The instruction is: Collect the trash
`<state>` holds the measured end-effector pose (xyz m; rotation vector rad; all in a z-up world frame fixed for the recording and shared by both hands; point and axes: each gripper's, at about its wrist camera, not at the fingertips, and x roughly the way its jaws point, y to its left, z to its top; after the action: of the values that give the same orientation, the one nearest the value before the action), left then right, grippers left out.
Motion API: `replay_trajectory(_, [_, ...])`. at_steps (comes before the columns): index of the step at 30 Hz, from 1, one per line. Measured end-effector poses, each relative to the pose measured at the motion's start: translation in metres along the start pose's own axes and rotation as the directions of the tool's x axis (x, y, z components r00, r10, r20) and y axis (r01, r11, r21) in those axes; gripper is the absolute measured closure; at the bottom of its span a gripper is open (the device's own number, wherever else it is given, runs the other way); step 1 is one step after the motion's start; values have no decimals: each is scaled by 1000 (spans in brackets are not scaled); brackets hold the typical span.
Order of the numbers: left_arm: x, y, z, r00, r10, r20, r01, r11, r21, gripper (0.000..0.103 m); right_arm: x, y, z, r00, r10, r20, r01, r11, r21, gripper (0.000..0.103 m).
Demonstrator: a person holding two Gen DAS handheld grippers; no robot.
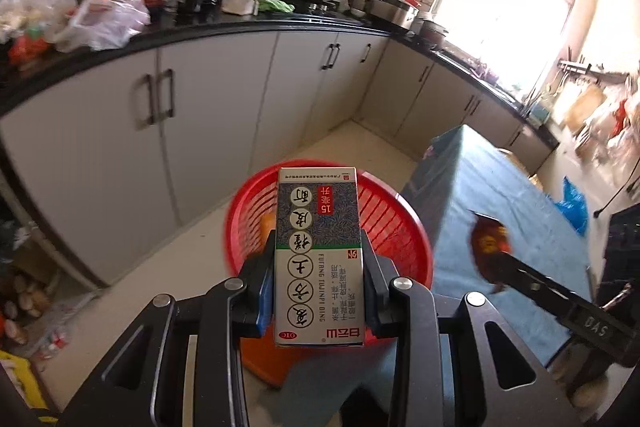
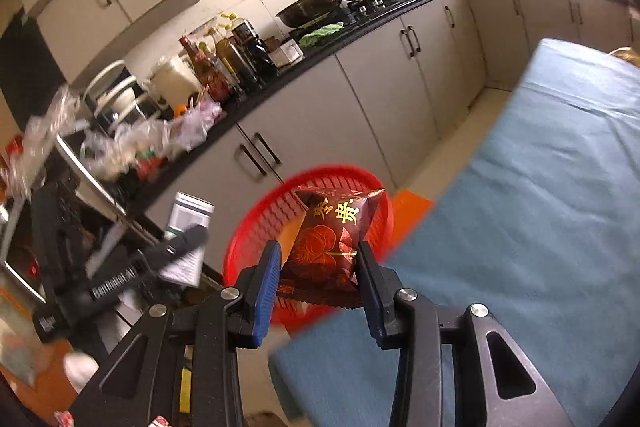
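Note:
My left gripper is shut on a grey and white medicine box with Chinese print, held above the red plastic basket. My right gripper is shut on a dark red snack packet with gold characters, held just in front of the red basket. The packet and the right gripper also show in the left wrist view, over the blue-covered table. The box and the left gripper show in the right wrist view, left of the basket.
A table with a blue cloth stands right of the basket. A black kitchen counter with bottles, bags and pans runs behind, above grey cabinets. An orange stool sits under the basket. Clutter lies on the floor at left.

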<state>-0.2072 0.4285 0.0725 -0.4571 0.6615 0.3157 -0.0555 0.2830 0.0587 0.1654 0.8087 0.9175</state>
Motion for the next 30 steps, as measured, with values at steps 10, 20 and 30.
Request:
replay_trajectory(10, [52,-5,20,999,-28,-16,28,999,-21,37,52,-18,23,1000,-7,-12,8,998,62,47])
replay_trajectory(20, [29,-11,0,995,102,10,-102,994,45,35,10,-10,12,997,-74,19,74,997,3,46])
replay_trajectory(30, [-26,-28,-51,923,360,137,-375,921,105,23,-40,9,-44,987,-158,18,159,981,-114,38])
